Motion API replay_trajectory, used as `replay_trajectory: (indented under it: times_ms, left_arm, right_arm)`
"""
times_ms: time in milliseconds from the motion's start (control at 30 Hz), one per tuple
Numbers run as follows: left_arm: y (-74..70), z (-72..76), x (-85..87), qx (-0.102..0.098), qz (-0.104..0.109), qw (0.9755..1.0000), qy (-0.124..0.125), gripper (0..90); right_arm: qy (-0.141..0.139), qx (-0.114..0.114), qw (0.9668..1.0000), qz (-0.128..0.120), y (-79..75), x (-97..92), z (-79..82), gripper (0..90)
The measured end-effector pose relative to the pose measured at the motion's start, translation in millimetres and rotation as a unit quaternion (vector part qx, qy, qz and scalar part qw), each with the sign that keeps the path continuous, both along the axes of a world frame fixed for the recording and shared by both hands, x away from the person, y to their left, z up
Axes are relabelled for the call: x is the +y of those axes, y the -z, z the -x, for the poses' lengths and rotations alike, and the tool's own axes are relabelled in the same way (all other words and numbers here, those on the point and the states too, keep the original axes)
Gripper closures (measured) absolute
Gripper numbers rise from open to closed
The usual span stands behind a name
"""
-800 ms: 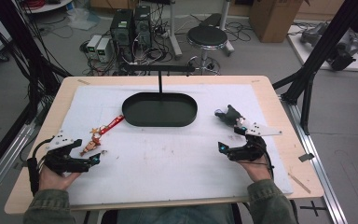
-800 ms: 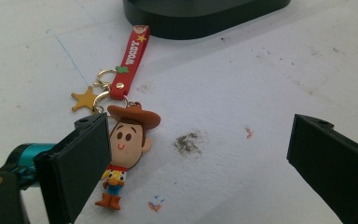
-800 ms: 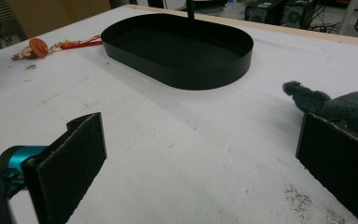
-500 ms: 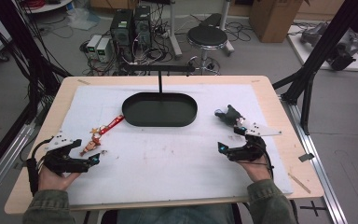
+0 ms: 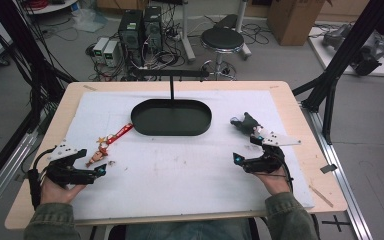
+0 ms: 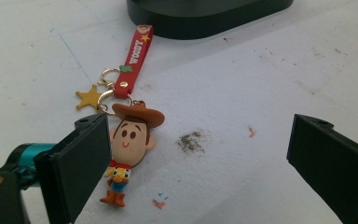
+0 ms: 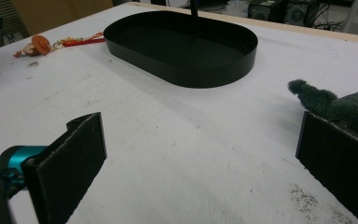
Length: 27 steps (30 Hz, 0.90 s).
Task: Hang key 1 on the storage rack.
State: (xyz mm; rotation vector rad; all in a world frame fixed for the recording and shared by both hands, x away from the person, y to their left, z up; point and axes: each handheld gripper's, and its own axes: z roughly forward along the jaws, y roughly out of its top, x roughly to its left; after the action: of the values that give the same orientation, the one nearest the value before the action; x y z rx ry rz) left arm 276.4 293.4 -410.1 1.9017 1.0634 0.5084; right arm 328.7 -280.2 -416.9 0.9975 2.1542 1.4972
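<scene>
Nobody has said what the job is, so this is only a guess. Two small toys lie on the white table (image 5: 180, 175), and a black oval tray (image 5: 171, 117) sits in the middle, far side. The tray looks bare inside. My guess is the toys should go into the tray, and that has not begun.

The left gripper (image 6: 196, 168) has its jaws wide apart and holds nothing. A cowboy keychain (image 6: 128, 144) lies flat on the table, just inside the left jaw, maybe touching it. Its head is near the jaw tip and its boots point back toward the gripper. Its red strap (image 6: 135, 60) and a gold star (image 6: 88, 99) stretch out past the jaw tips, toward the tray. The space by the other jaw is bare table with a few dirty marks.

The right gripper (image 7: 200, 154) also has its jaws wide apart and holds nothing. A grey fuzzy toy (image 7: 340, 105) lies just past the right jaw, partly hidden behind it. The tray is well ahead of the jaws.

So nothing is picked up yet. I think each toy needs grabbing, lifting and dropping in the tray. The left jaws look nearly ready to close on the cowboy.
</scene>
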Motion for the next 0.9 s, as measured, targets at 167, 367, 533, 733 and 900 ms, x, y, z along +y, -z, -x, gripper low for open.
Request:
replay_trajectory:
  times_ms: [167,367,533,733,900]
  left_arm:
    - [-0.5,-0.5,-2.4,0.001,-0.003,1.0000,-0.007,6.8]
    - [-1.4,-9.6,-13.1,0.010,-0.029,0.9995,0.006,7.1]
    - [-9.7,-18.7,-29.8,0.015,-0.095,0.9949,0.031,7.1]
    - [-17.8,-34.8,-36.8,0.023,-0.106,0.9932,0.043,7.1]
    - [-26.5,-50.3,-33.8,0.037,-0.105,0.9927,0.047,7.1]
  right_arm:
    - [0.000,-0.001,1.0000,0.004,0.9,0.5,-1.1,0.8]
    - [-0.002,0.002,1.0000,0.009,1.8,2.4,-1.4,0.8]
    - [-0.001,0.004,0.9999,0.010,1.9,3.1,-0.9,0.8]
    - [-0.002,0.005,0.9999,0.014,1.9,4.2,1.1,0.8]
    - [-0.002,0.008,0.9998,0.016,3.1,4.8,0.7,0.8]
